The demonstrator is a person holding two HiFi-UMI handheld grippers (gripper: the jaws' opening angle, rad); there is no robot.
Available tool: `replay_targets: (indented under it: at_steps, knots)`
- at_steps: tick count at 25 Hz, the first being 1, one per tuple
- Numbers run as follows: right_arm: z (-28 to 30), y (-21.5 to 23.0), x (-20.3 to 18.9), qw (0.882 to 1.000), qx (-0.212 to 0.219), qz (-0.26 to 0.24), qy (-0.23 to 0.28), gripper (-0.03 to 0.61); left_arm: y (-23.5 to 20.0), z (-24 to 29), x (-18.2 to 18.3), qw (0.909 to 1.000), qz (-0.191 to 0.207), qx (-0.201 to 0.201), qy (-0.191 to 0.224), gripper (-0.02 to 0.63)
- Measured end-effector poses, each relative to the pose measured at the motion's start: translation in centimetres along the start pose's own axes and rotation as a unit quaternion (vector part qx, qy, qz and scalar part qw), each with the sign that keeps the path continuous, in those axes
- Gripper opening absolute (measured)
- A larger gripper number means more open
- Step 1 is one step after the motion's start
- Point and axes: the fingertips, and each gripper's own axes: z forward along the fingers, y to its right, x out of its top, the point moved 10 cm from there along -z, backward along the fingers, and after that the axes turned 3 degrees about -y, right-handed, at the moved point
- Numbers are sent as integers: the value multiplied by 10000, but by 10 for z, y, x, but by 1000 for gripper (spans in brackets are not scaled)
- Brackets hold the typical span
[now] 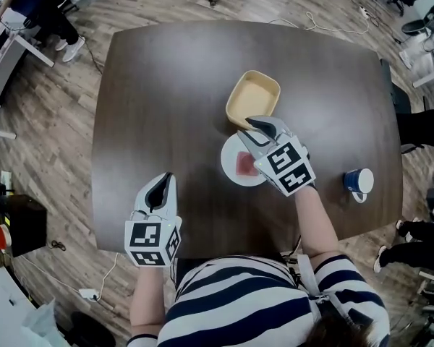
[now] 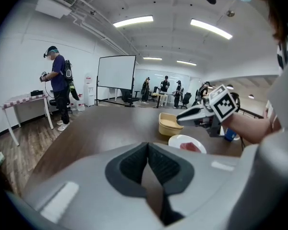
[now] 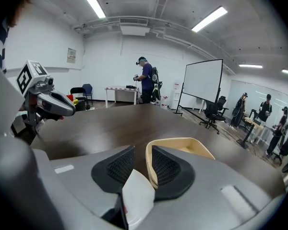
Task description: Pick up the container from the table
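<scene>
The beige container (image 1: 253,98) sits past the table's middle, empty and open-topped. My right gripper (image 1: 262,123) hovers above a white plate (image 1: 235,166) with its tips at the container's near edge. In the right gripper view the container's (image 3: 187,146) near wall stands between the jaws of my right gripper (image 3: 143,150), close against the right pad; the left pad is apart from it, so the gripper is open. My left gripper (image 1: 164,181) rests near the table's front edge, shut on nothing, far from the container (image 2: 170,123).
The white plate (image 2: 187,143) holds a pink piece and lies just in front of the container. A blue mug (image 1: 359,181) stands near the table's right edge. Around the dark table (image 1: 166,85) are wood floor, chairs and people.
</scene>
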Motion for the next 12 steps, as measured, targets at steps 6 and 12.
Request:
replay_targets:
  at_steps: [6,12]
  knots:
    - [27,8,-3,9990,109,-285,-325,109,-7,7,-4,9999,-82,68,-95,0]
    - [57,5,-4,9943,95,-756,-743,107,-27,10,-9,9996,-192,198,-107,0]
